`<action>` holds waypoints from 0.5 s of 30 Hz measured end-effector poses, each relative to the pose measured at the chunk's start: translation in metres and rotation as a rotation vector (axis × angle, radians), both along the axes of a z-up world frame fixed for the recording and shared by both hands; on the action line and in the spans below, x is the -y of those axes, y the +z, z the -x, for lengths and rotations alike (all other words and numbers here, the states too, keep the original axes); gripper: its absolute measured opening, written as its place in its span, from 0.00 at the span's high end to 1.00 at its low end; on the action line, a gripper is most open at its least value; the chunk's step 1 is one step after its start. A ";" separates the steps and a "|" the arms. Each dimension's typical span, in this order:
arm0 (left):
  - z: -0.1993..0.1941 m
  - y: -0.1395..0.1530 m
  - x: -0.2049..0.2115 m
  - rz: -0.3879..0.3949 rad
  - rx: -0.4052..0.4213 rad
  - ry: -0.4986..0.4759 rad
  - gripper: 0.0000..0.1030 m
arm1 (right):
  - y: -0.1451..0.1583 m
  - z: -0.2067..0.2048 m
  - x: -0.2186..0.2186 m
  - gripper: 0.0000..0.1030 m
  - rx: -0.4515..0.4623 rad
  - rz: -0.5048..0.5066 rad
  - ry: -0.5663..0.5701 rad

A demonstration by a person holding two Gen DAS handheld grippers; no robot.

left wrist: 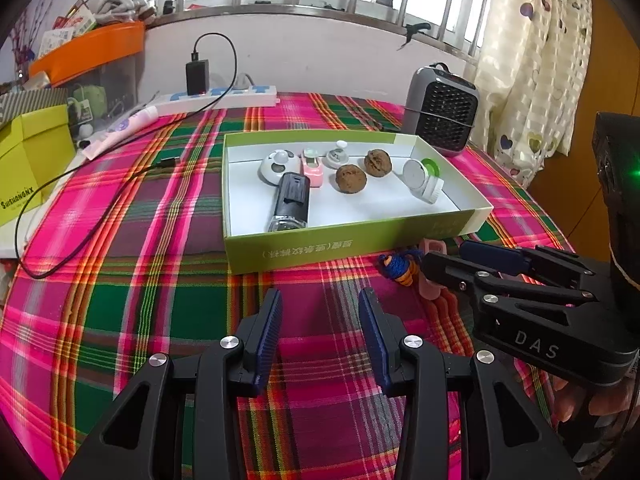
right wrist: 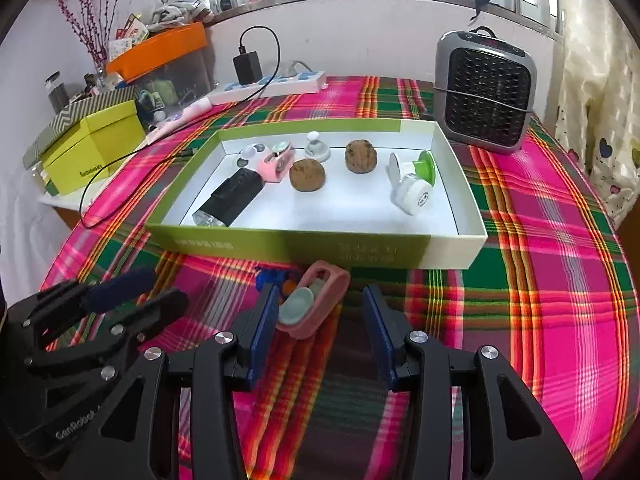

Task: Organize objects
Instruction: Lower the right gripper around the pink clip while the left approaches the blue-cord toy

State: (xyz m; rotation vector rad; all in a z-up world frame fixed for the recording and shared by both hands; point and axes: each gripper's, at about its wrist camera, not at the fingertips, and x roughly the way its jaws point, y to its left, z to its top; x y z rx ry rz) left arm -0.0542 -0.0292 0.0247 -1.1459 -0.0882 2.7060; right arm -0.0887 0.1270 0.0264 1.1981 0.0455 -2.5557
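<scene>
Between the fingers of your right tool (right wrist: 320,312) a pink tape dispenser (right wrist: 316,306) lies on the plaid counter (right wrist: 540,280), the left pad touching it or nearly so and the right pad clear, so nothing is gripped; your left tool (left wrist: 320,320) is also open, over bare cloth. Just beyond, a blue-and-orange trinket (left wrist: 398,266) lies against the green box (right wrist: 320,244), which already holds two walnuts (right wrist: 307,175). Judging by this, you're picking up the dispenser: centre, squeeze, lift over the wall.
</scene>
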 end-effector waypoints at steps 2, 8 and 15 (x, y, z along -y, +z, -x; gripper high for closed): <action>0.000 0.000 0.000 -0.002 0.000 0.002 0.63 | -0.001 0.000 -0.001 0.57 0.012 0.023 0.013; 0.002 -0.001 -0.002 0.000 0.008 -0.005 0.63 | -0.003 0.001 -0.004 0.57 0.024 0.062 0.009; 0.004 -0.002 -0.002 -0.002 0.013 -0.004 0.63 | -0.007 0.004 -0.005 0.57 0.047 0.116 0.027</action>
